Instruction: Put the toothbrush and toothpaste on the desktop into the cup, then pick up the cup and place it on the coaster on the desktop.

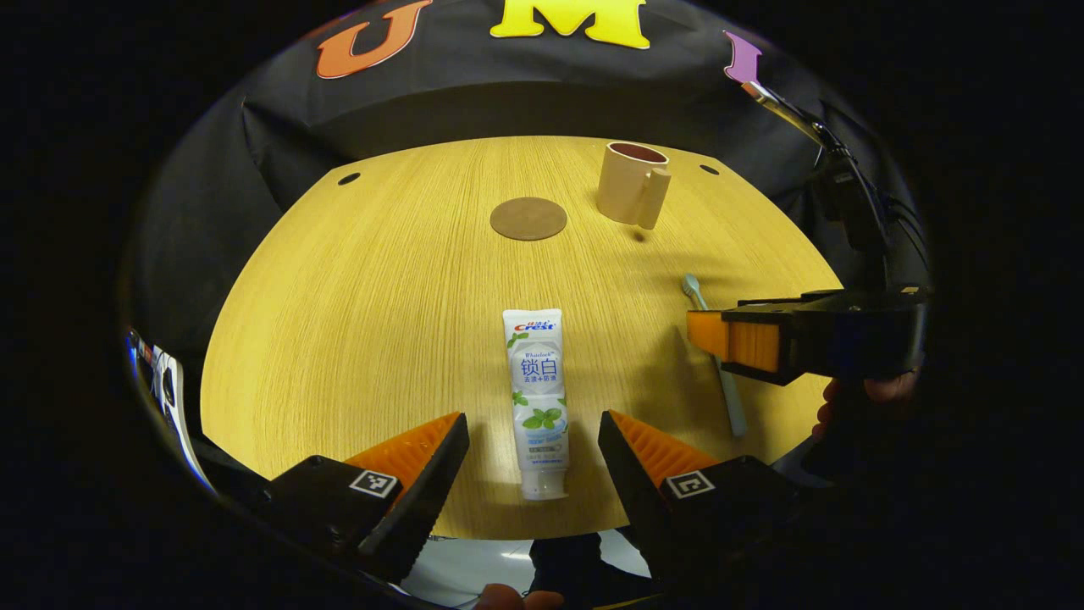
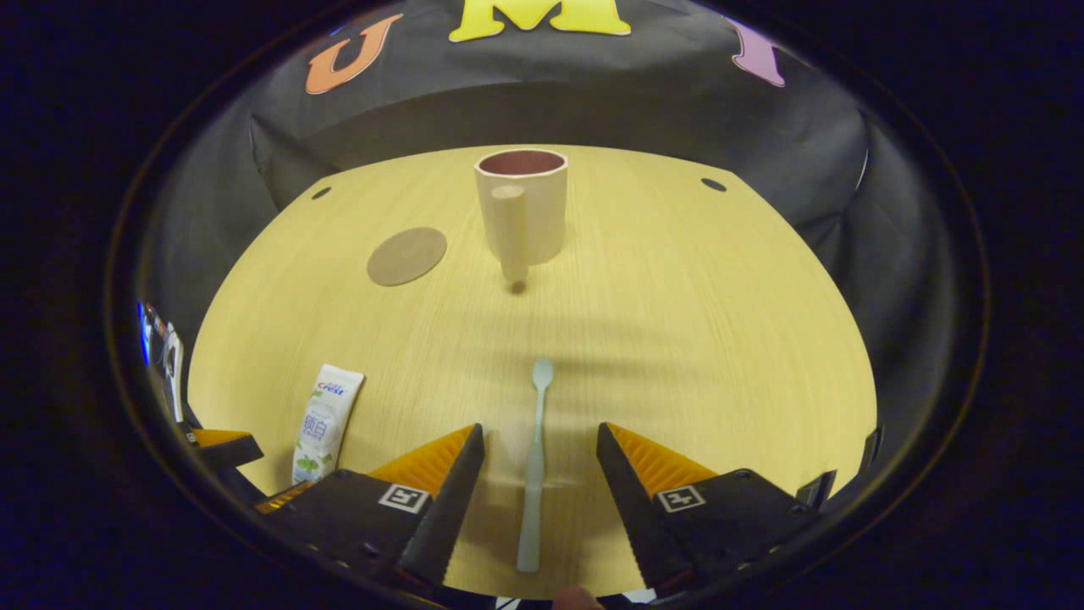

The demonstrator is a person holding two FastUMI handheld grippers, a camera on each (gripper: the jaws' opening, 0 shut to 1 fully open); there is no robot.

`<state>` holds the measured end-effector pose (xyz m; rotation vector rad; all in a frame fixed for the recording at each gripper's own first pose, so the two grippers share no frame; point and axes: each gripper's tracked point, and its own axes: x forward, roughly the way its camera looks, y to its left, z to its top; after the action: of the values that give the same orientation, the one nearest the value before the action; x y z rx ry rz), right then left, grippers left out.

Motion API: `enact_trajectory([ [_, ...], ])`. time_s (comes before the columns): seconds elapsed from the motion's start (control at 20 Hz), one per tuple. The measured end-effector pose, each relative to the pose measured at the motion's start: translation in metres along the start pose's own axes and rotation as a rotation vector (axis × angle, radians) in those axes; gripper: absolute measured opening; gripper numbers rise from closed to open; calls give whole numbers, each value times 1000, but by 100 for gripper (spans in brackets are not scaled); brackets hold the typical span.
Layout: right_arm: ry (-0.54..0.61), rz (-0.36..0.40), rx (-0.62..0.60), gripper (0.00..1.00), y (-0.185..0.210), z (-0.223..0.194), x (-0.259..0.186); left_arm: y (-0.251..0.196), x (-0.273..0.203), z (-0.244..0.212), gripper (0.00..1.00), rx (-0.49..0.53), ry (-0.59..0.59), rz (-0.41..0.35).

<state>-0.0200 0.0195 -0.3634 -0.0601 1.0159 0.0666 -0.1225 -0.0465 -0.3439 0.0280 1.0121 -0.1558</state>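
Observation:
A white toothpaste tube (image 1: 537,398) lies flat near the table's front edge, cap toward me. My left gripper (image 1: 533,432) hovers open, one finger on each side of the tube. A pale toothbrush (image 2: 533,470) lies lengthwise on the wood, head pointing away, and my right gripper (image 2: 539,445) stands open astride its handle. The beige cup (image 2: 523,206) with a dark inside stands upright at the back, handle facing me. A round brown coaster (image 2: 406,255) lies to its left. In the left gripper view the right gripper (image 1: 732,339) hangs over the toothbrush (image 1: 728,398).
The round wooden table (image 2: 677,339) has small dark holes near its back edge (image 2: 713,184). The cup (image 1: 631,182) and coaster (image 1: 528,219) stand apart, with bare wood between them and the front items. Black cloth walls close off the back.

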Motion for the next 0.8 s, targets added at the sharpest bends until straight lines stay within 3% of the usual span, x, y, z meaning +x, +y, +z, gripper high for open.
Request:
enact_trajectory([
  [0.05,7,2,-3,73,2,-2,1,1,-2,-1,99,0,2,-1],
  [0.15,16,-7,-4,66,1,-3,4,4,2,-4,99,-3,8,2],
  [0.25,21,-5,-3,47,3,-3,7,4,6,-3,99,-12,9,3],
  [0.3,25,-10,-2,44,2,-5,9,3,7,-4,99,-12,10,3],
  [0.4,25,-2,1,21,4,-3,11,3,12,-6,99,-10,11,4],
  [0.5,21,0,-6,18,4,1,11,2,15,-7,99,-19,14,1],
  [0.55,25,3,-4,3,5,-1,12,1,17,-8,99,-19,15,-1],
  [0.8,37,20,25,0,4,1,10,0,26,-11,98,-18,31,-8],
])
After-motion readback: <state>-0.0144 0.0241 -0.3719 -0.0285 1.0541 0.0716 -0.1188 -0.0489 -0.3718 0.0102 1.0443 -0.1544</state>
